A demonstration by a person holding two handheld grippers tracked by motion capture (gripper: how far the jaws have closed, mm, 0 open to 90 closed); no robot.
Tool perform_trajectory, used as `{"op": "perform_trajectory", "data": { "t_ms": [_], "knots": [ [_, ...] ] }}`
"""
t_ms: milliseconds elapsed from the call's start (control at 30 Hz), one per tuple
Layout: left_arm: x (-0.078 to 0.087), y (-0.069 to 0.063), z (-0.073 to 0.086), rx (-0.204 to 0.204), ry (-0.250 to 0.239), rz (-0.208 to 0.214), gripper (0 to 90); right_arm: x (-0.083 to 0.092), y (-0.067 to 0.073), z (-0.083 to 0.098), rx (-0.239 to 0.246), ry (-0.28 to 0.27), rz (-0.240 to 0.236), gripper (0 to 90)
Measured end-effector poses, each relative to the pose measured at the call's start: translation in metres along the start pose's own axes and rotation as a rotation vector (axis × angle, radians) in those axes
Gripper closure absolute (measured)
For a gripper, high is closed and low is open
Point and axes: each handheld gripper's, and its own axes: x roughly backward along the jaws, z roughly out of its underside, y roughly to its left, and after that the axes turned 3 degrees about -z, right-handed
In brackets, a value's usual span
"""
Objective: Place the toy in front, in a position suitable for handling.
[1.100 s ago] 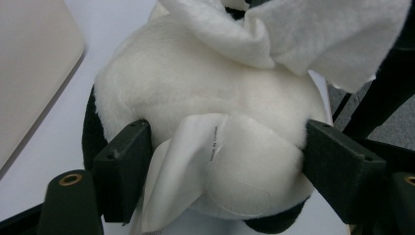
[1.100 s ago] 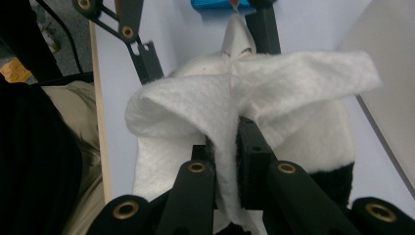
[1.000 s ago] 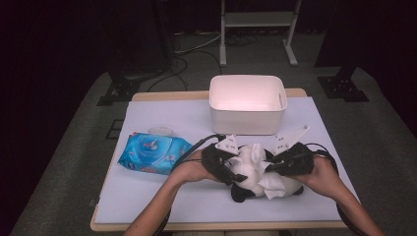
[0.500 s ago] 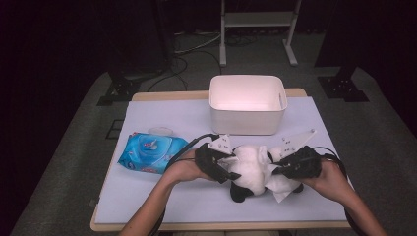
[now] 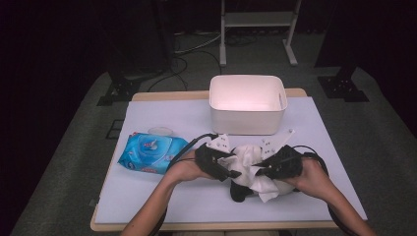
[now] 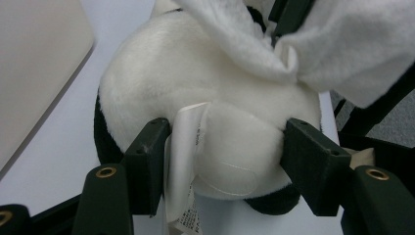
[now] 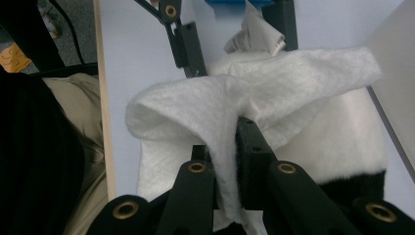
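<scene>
High view, lower centre: the left gripper (image 5: 227,166), whose jaws have just been closing, pinches the plush toy (image 6: 210,98), while the right gripper (image 5: 265,169) clamps a white wipe (image 7: 230,122) lying over it. Wiping the toy seems under way; next, I judge, the wipe must rub across the fur while the left grip steadies the toy.

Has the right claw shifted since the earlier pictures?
Yes. The right claw, shut on the white wipe, has moved rightward, away from under the middle of the white bin.
</scene>
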Motion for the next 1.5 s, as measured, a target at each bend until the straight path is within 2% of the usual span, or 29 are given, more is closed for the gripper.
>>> {"op": "perform_trajectory", "data": {
  "t_ms": [67, 367, 767, 933, 1100, 1267, 1500],
  "knots": [
    [0.0, 0.0, 0.0, 0.0, 0.0, -0.001, 37.1, -0.004, 0.0, -0.005, 0.014, -0.002, -0.009, 84.4],
    [0.0, 0.0, 0.001, 0.004, 0.003, -0.002, 37.0, -0.01, -0.001, -0.009, 0.014, -0.016, -0.036, 84.4],
    [0.003, 0.001, 0.0, 0.004, 0.013, 0.01, 35.1, 0.004, 0.0, 0.017, -0.033, -0.021, -0.029, 84.3],
    [0.008, 0.003, 0.002, 0.008, 0.018, -0.003, 34.7, 0.008, -0.001, 0.031, -0.059, -0.021, -0.016, 84.3],
    [0.008, 0.005, 0.005, 0.012, 0.023, -0.003, 39.5, 0.009, -0.001, 0.041, -0.084, -0.016, -0.008, 84.2],
    [0.006, 0.005, 0.006, 0.019, 0.015, 0.0, 41.7, 0.007, 0.0, 0.036, -0.069, -0.029, -0.017, 84.3],
    [0.004, 0.004, 0.005, 0.014, 0.008, -0.002, 42.2, -0.003, 0.002, 0.015, -0.029, -0.033, -0.04, 84.3]
  ]
}}
